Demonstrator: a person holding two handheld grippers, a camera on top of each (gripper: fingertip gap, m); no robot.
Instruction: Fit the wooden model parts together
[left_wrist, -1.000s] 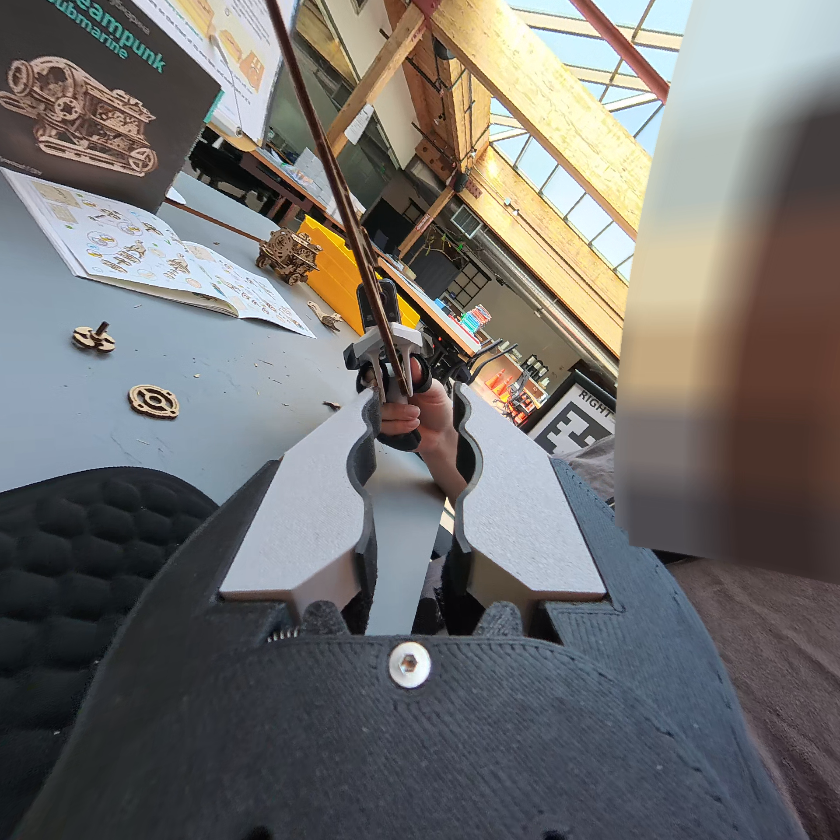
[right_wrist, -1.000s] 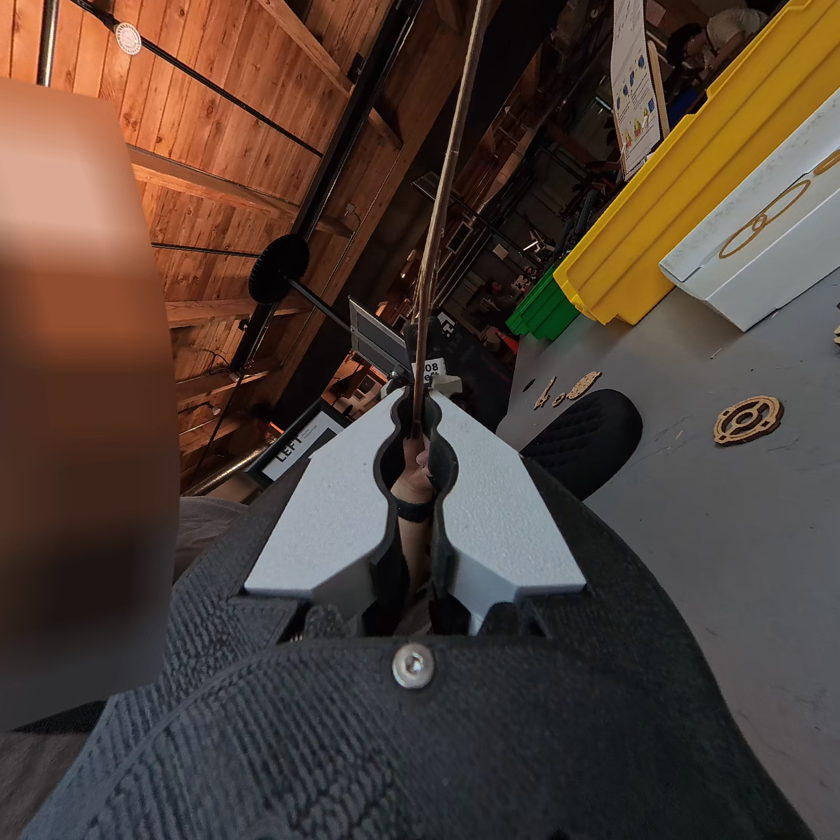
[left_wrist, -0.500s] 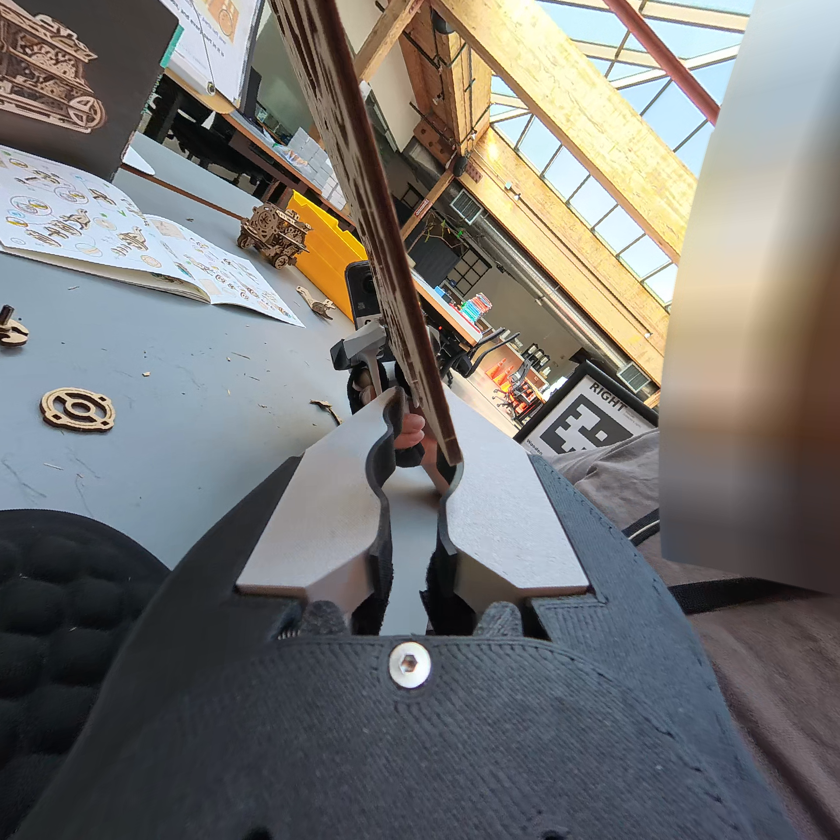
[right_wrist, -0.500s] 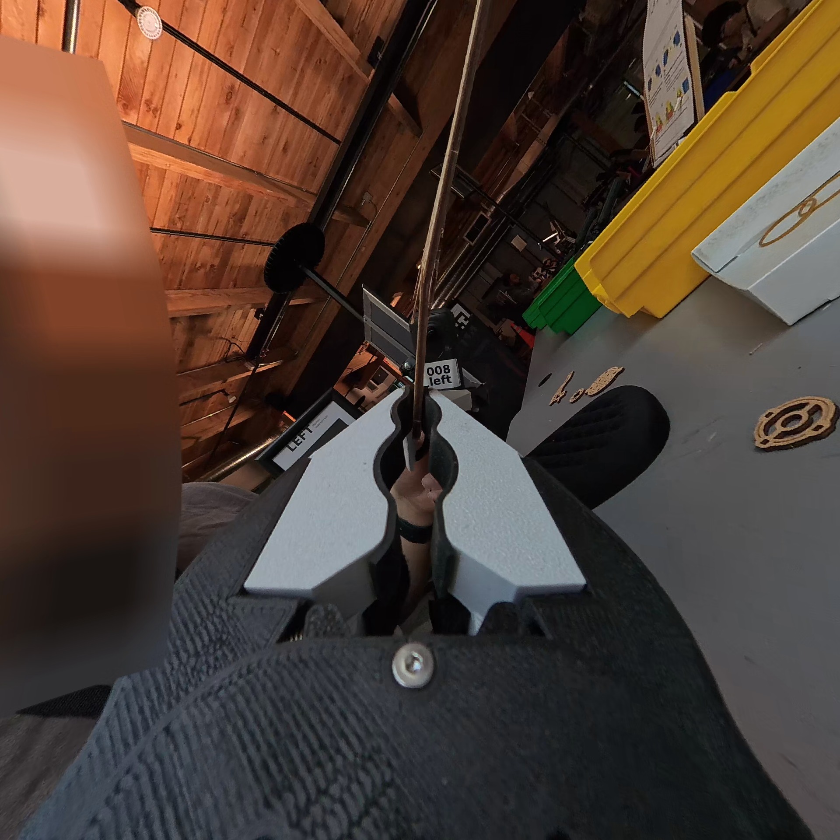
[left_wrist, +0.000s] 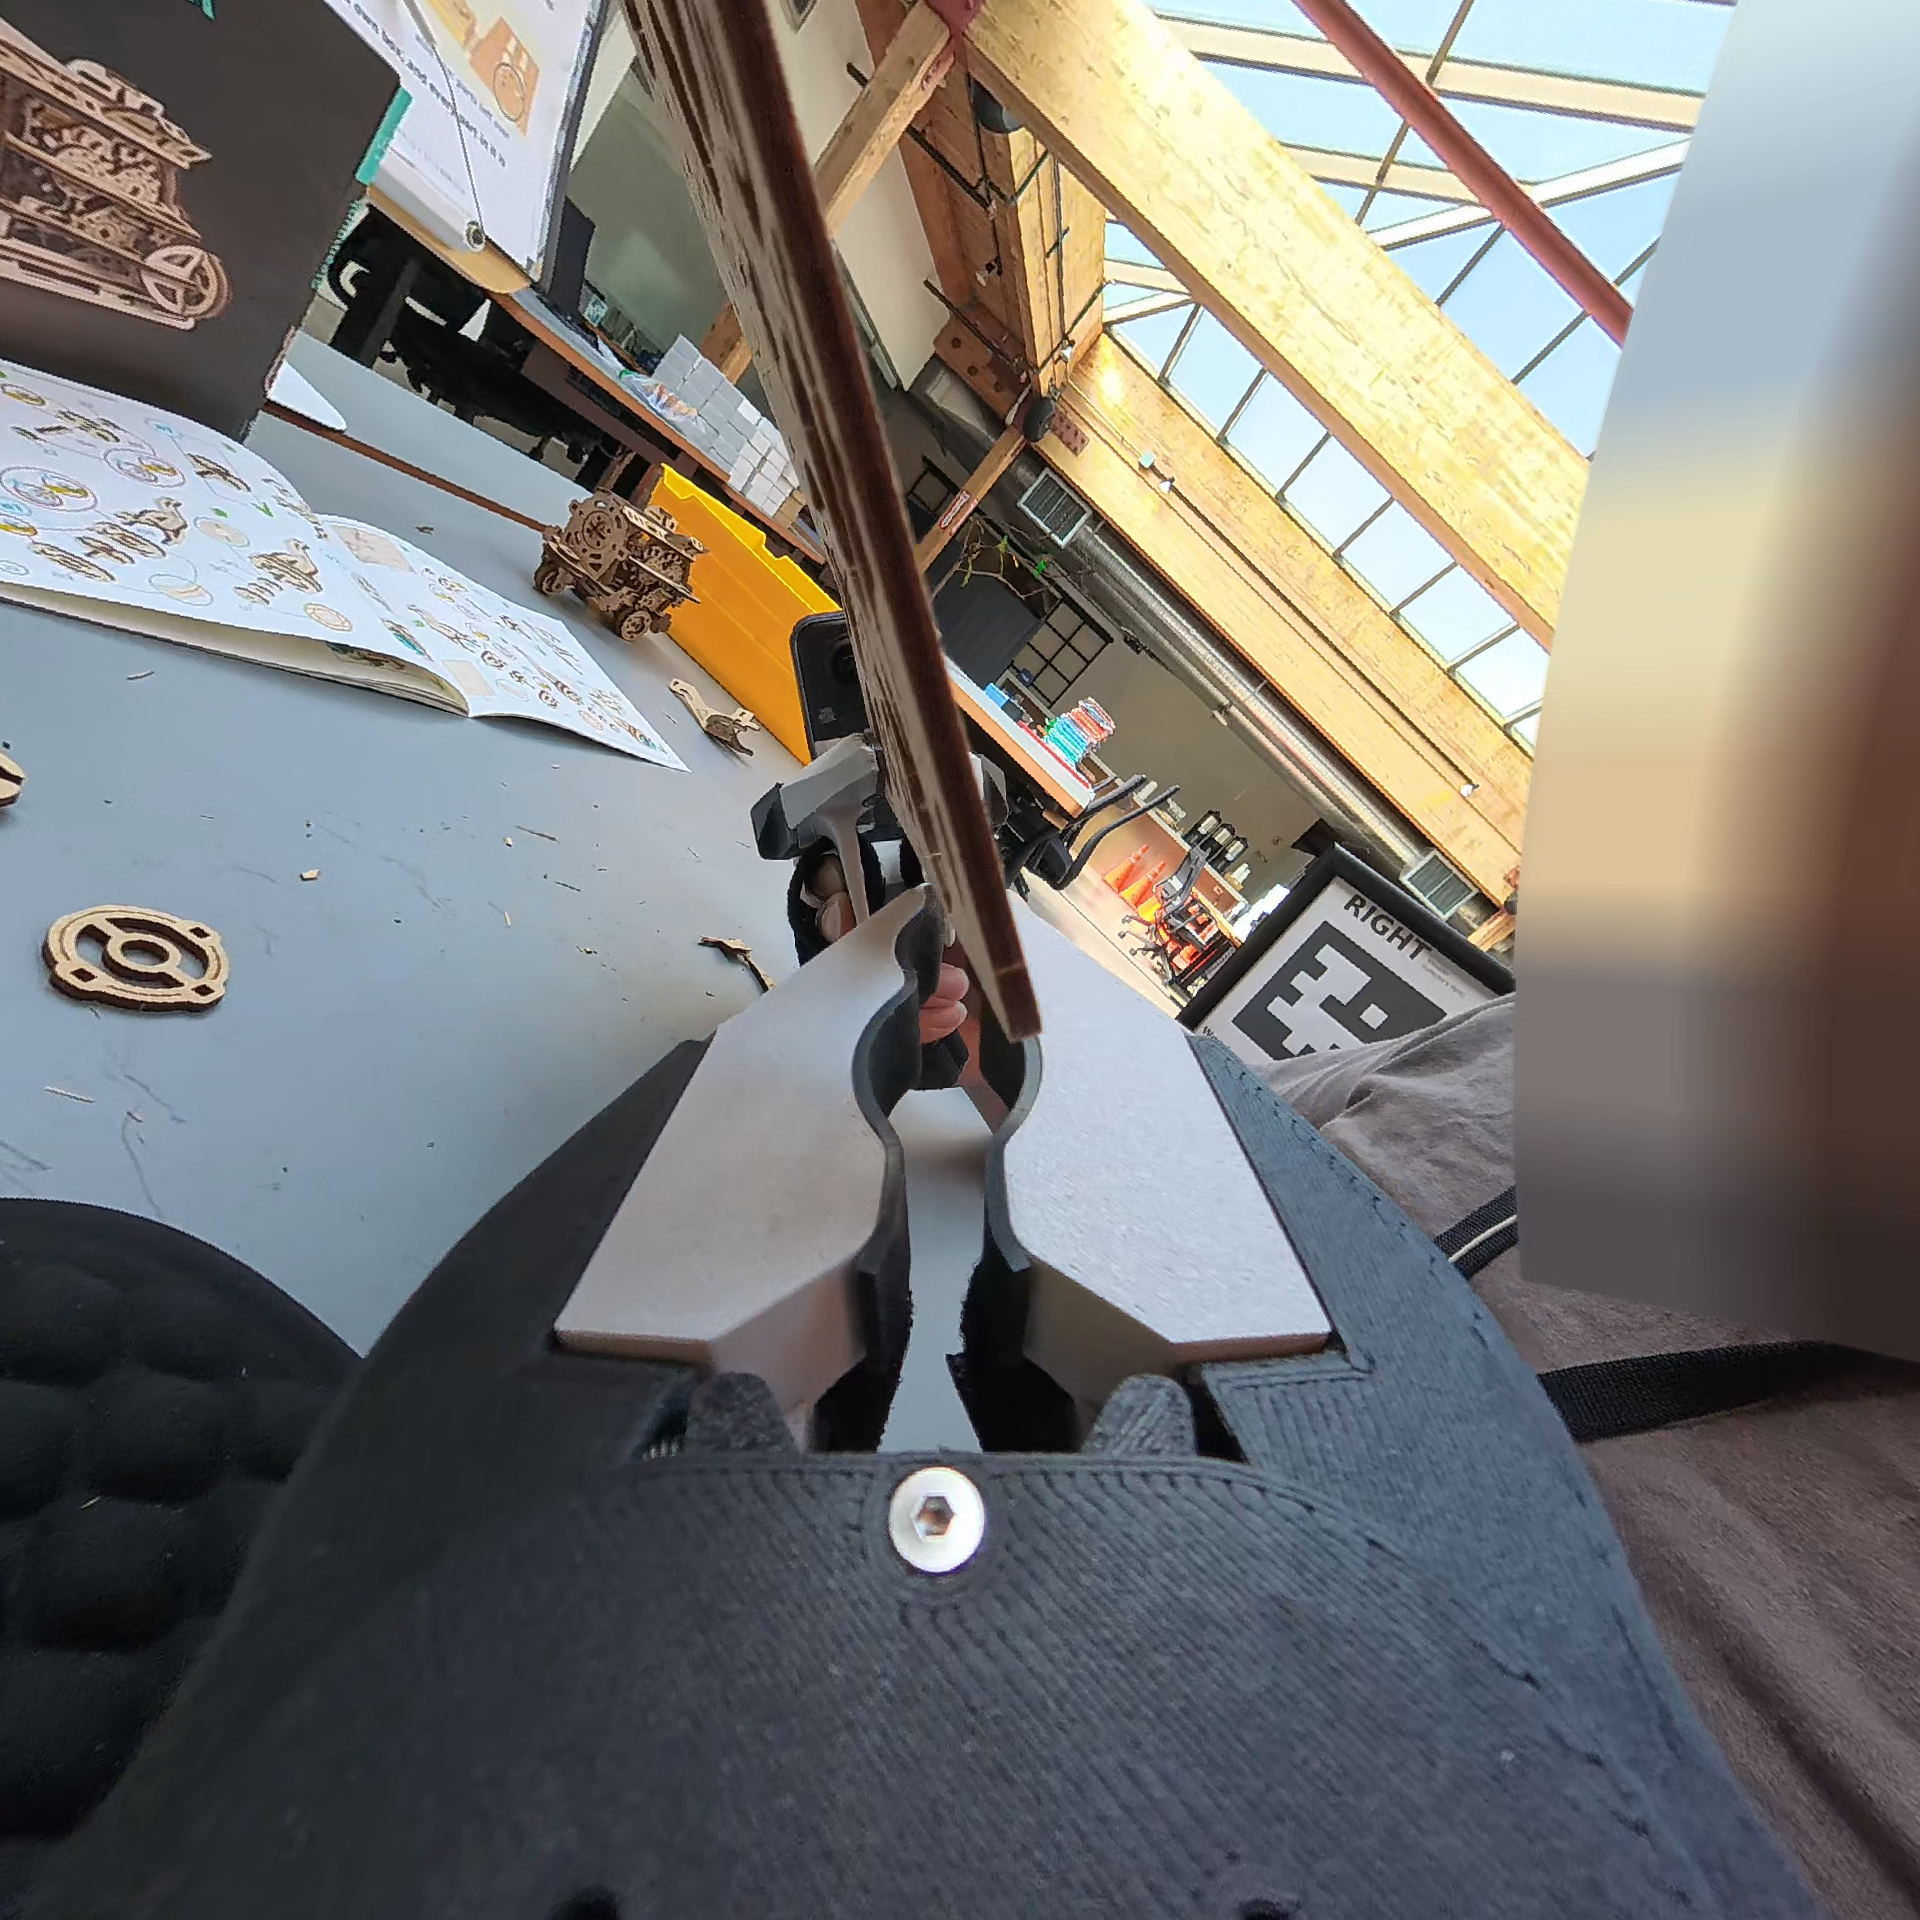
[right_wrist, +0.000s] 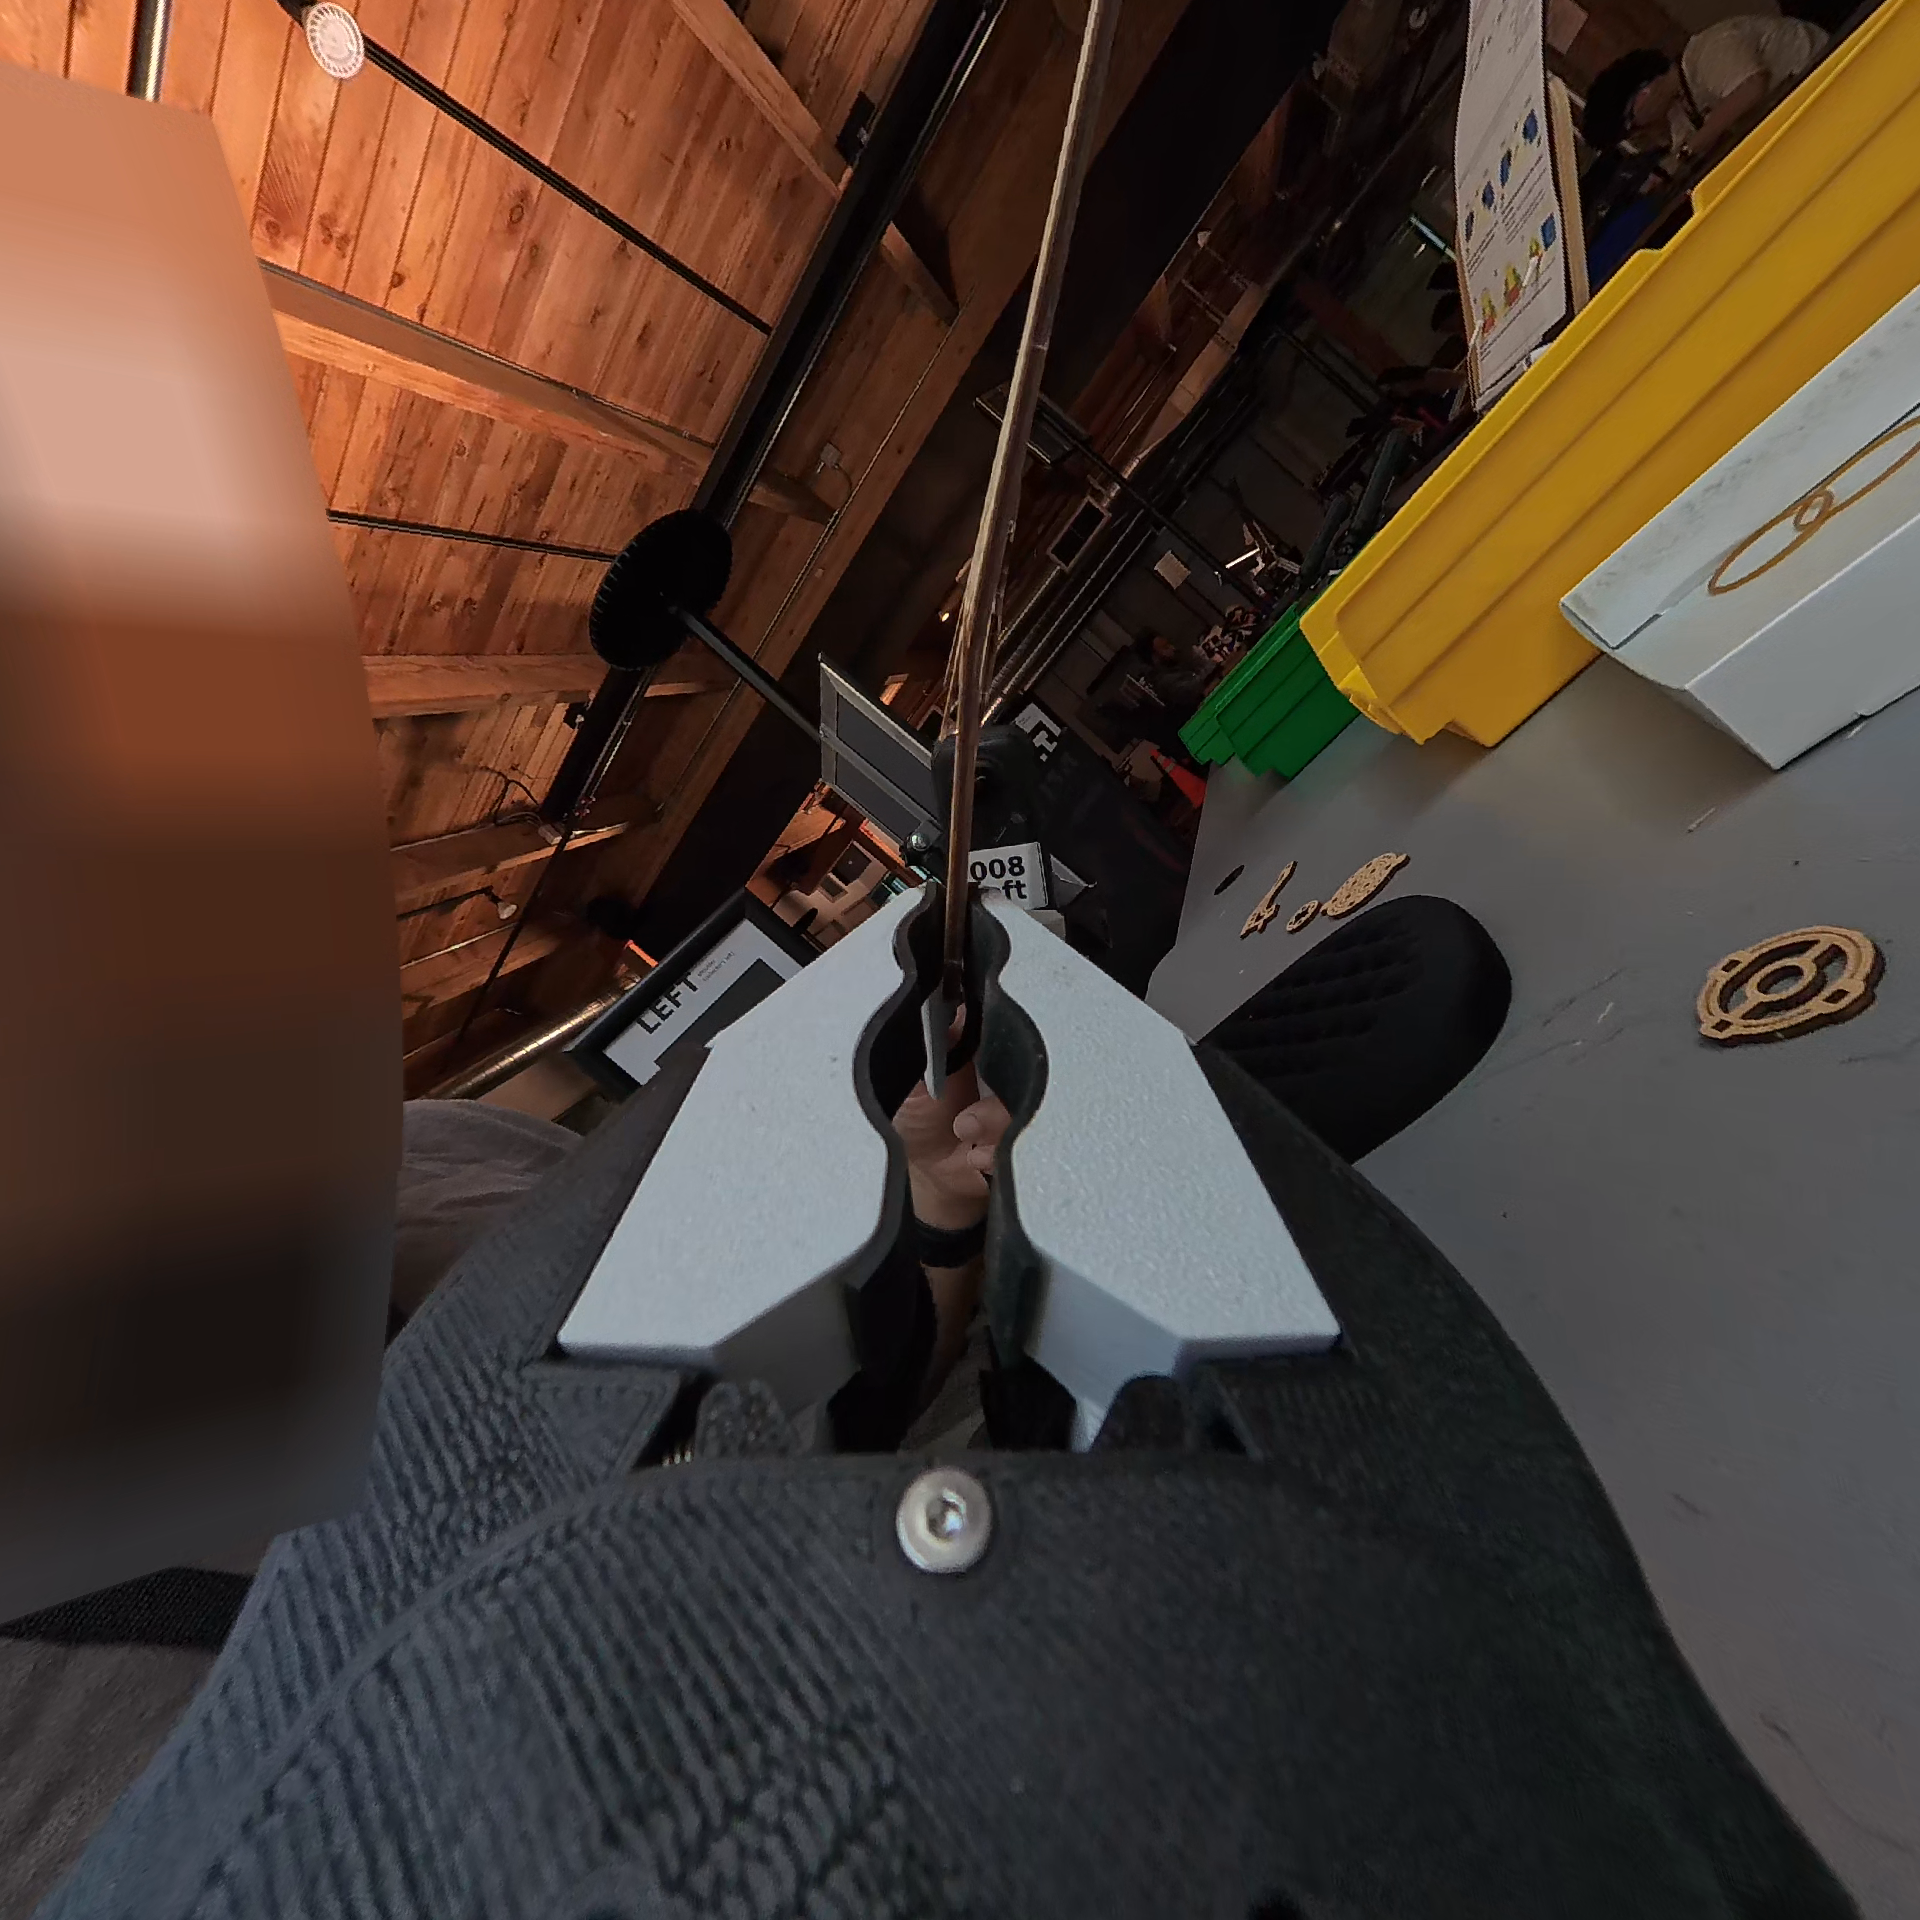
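Two views split the scene between them: the left wrist view alone shows the open instruction booklet (left_wrist: 312, 582), the dark box (left_wrist: 156, 187) behind it and the small assembled wooden model (left_wrist: 618, 561) on the grey surface (left_wrist: 416, 935), while only the right wrist view shows the white box (right_wrist: 1787, 623), the yellow bin (right_wrist: 1558, 468) and the green bin (right_wrist: 1257, 707) beyond it. A round cut-out wooden ring (left_wrist: 135, 956) lies flat on the surface in both. The wooden sheet (left_wrist: 831, 468) is a thin laser-cut plywood panel with dark burnt edges; it stands nearly upright above the surface, tilted, broad in the left view and almost edge-on in the right. The left gripper (left_wrist: 961, 997) points up and away from the surface, its fingers drawn close around the sheet's lower corner, though whether they actually press it I cannot tell. The right gripper (right_wrist: 951, 935) faces it from the other side, tips closed on the sheet's thin edge, with a bare hand (right_wrist: 961, 1143) visible past the fingers.
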